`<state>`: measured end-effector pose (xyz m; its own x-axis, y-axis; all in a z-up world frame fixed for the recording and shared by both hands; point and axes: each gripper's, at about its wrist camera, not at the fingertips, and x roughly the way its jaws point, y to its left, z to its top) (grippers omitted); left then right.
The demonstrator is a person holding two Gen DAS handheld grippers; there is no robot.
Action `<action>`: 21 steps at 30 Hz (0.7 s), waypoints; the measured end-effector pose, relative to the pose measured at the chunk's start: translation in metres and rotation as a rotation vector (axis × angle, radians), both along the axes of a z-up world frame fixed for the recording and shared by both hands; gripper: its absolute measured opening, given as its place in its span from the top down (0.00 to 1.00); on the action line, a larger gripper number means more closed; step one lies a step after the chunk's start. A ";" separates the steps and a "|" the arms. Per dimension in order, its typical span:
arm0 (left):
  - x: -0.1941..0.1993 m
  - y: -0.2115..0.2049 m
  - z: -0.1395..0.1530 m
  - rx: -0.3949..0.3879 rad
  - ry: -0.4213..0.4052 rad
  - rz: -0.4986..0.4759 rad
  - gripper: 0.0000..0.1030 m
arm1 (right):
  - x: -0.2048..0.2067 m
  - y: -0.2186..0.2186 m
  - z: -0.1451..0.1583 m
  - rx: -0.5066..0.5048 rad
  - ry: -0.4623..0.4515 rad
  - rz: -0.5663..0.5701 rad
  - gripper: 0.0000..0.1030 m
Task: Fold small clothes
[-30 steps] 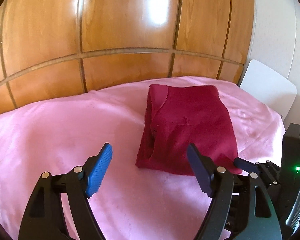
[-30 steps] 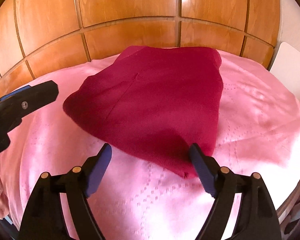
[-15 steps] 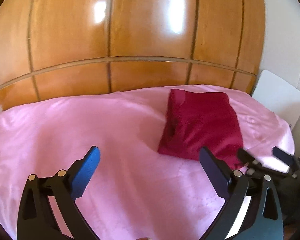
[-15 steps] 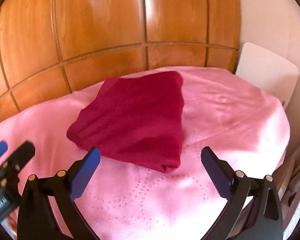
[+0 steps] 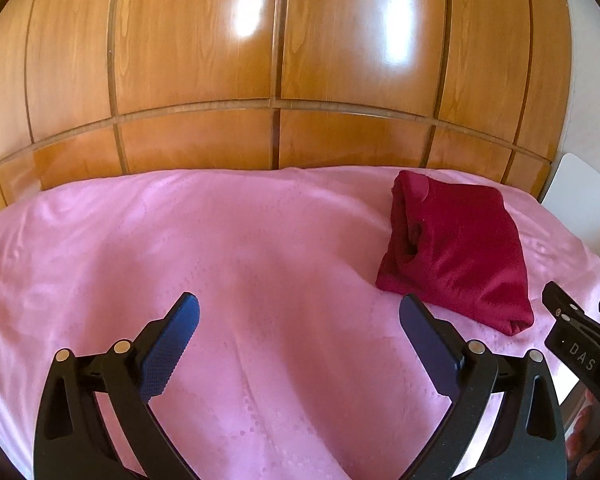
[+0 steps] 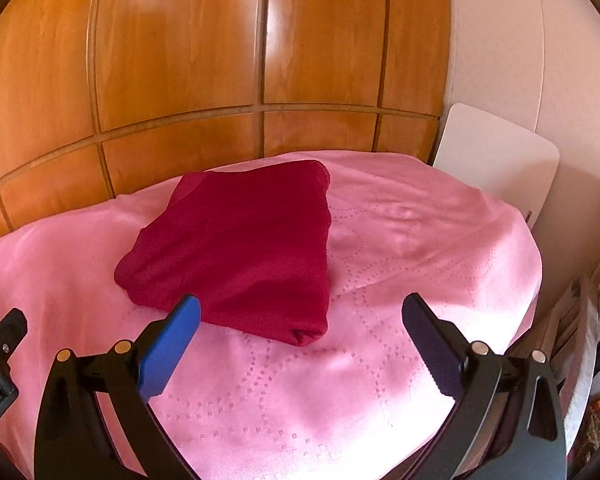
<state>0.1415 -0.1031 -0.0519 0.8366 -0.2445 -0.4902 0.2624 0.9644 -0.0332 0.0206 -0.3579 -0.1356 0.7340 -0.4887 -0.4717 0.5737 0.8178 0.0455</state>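
Observation:
A dark red garment lies folded into a compact rectangle on the pink cloth that covers the table, toward its right side; it also shows in the right wrist view. My left gripper is open and empty, held above bare pink cloth to the left of the garment. My right gripper is open and empty, held just in front of the garment's near edge, apart from it. The right gripper's tip also shows at the right edge of the left wrist view.
Wooden wardrobe doors stand right behind the table. A white chair back stands at the table's far right beside a pale wall. Clutter sits low beyond the table's right edge.
Both grippers have pulled back and up from the folded garment and opened wider. The left has swung to the left. The garment lies still.

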 end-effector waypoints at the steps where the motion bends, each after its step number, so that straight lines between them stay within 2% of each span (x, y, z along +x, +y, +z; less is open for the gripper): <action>1: 0.000 -0.001 0.000 0.002 0.001 -0.001 0.04 | 0.001 -0.001 -0.001 0.002 -0.002 0.001 0.02; 12: -0.002 -0.011 0.004 0.025 -0.013 -0.011 0.04 | 0.002 -0.009 -0.002 0.055 -0.020 0.003 0.02; 21: -0.006 -0.017 0.001 0.041 -0.016 -0.027 0.04 | 0.003 -0.011 -0.002 0.053 -0.023 -0.001 0.02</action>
<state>0.1356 -0.1202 -0.0506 0.8376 -0.2472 -0.4871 0.2887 0.9574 0.0106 0.0236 -0.3693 -0.1379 0.7447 -0.4639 -0.4799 0.5725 0.8136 0.1019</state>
